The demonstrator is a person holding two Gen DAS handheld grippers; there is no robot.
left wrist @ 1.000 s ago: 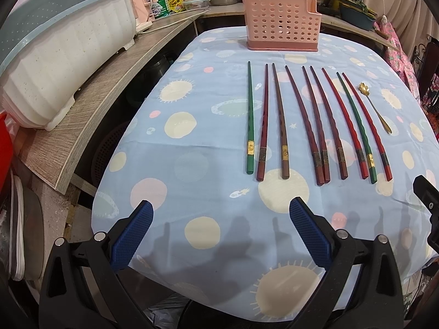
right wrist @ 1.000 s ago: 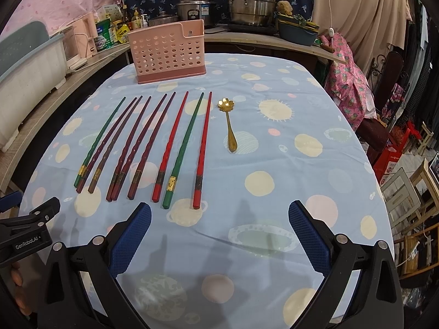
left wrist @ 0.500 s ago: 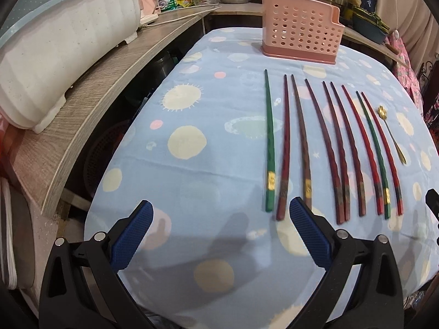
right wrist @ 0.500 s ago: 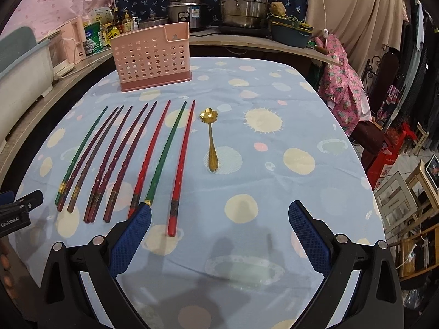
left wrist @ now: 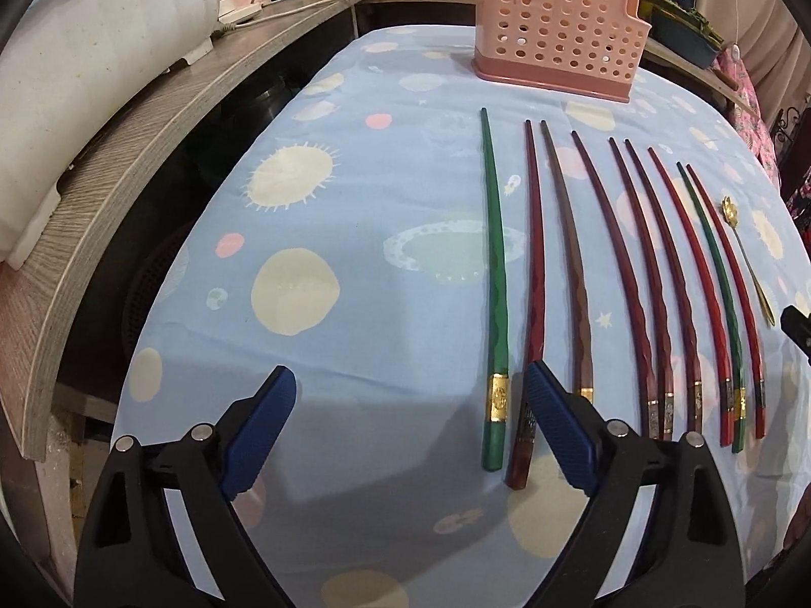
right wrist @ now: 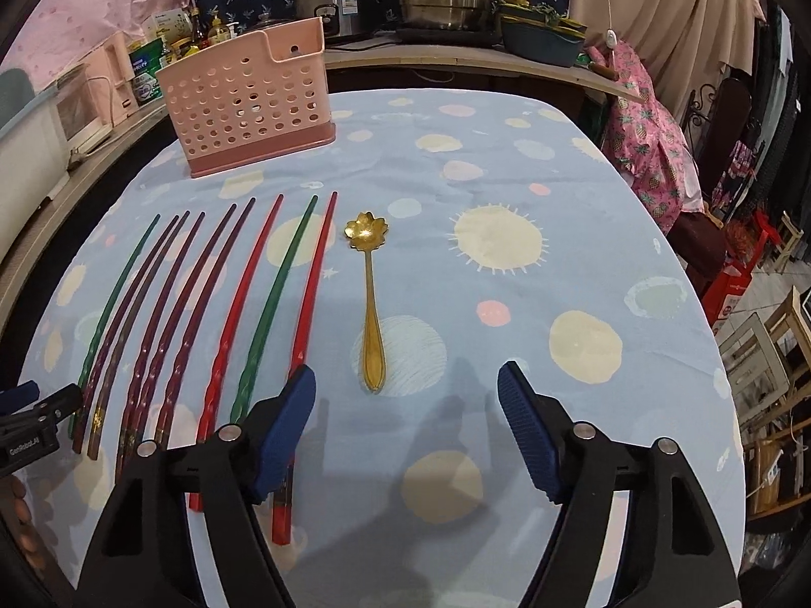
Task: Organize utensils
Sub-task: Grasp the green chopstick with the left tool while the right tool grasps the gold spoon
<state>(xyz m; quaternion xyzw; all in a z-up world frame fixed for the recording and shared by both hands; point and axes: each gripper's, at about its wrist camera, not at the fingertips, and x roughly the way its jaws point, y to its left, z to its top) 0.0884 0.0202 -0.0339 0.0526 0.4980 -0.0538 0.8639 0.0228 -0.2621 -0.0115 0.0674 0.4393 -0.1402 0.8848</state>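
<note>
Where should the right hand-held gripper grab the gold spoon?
Probably the gold spoon at the wide near end of its handle, coming from above with one finger on each side. It lies flat, bowl pointing away, well apart from the red chopstick beside it. The right hand-held gripper is closing with nothing between its jaws.

Both wrist views low over the worktop's (left wrist: 355, 192) near edge, facing far, left view left, sharing chopsticks (left wrist: 494, 273) and pink utensil basket (right wrist: 248, 101)
</note>
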